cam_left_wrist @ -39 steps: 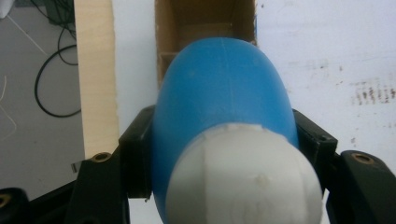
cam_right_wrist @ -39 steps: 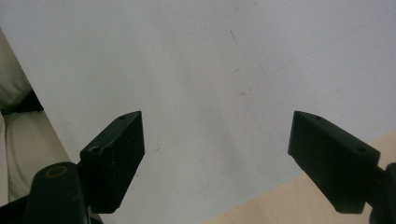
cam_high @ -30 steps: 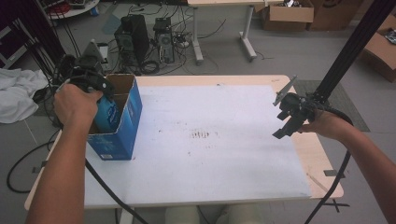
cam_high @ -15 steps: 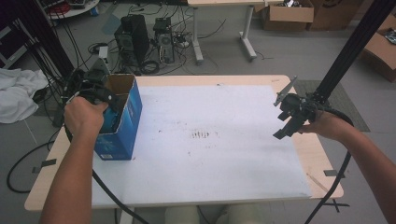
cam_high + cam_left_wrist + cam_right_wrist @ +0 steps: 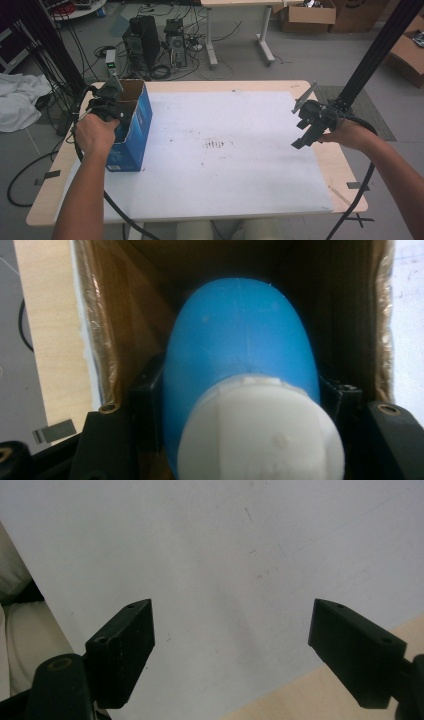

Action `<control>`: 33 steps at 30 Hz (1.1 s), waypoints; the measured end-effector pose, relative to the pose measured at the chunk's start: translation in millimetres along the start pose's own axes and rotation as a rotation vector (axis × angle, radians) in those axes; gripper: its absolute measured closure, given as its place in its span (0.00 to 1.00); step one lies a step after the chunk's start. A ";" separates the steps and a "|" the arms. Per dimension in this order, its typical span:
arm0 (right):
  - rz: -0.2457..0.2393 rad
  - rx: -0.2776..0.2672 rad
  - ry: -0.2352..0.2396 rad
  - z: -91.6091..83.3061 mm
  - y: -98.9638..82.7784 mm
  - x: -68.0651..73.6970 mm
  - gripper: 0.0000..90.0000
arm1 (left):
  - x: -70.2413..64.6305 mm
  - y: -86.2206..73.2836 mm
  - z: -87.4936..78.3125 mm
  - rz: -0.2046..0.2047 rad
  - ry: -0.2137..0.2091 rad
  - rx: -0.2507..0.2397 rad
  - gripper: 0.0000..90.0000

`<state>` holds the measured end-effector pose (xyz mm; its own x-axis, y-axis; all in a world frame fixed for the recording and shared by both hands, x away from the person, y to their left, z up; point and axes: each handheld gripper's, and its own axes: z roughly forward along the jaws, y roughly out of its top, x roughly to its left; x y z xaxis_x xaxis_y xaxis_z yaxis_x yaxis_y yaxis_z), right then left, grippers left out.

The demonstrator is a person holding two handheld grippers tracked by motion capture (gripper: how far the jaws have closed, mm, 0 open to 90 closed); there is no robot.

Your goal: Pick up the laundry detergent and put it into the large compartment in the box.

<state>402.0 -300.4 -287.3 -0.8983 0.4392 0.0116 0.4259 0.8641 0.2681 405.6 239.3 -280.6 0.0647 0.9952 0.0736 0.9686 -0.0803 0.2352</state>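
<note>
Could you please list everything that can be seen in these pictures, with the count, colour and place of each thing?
cardboard box: 1, blue outside and brown inside, open top, on the left part of the table
bottle: 1, blue with a white cap, inside the box, between the left jaws
table: 1, light wood with a white sheet on top, centre
computer towers: 2, black, on the floor behind the table
white cloth: 1, on the floor at far left
left gripper: 1, black, at the box opening, shut on the bottle
right gripper: 1, black, open, above the table's right edge
</note>
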 end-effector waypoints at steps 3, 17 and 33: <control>-0.004 -0.001 0.001 0.5 0.5 0.3 0.21 | 1.7 0.3 0.3 -0.003 -0.005 -0.002 0.42; -0.006 0.005 0.003 3.5 2.0 0.7 0.21 | 9.5 -2.2 2.2 -0.038 -0.035 -0.009 0.42; -0.005 0.003 0.006 4.4 2.3 1.5 0.21 | 14.7 -4.4 -2.9 -0.066 -0.075 -0.029 0.41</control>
<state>402.1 -296.6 -290.9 -0.9011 0.4334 0.0162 0.4218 0.8671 0.2651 401.5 254.1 -277.7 0.0194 0.9997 -0.0157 0.9642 -0.0146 0.2649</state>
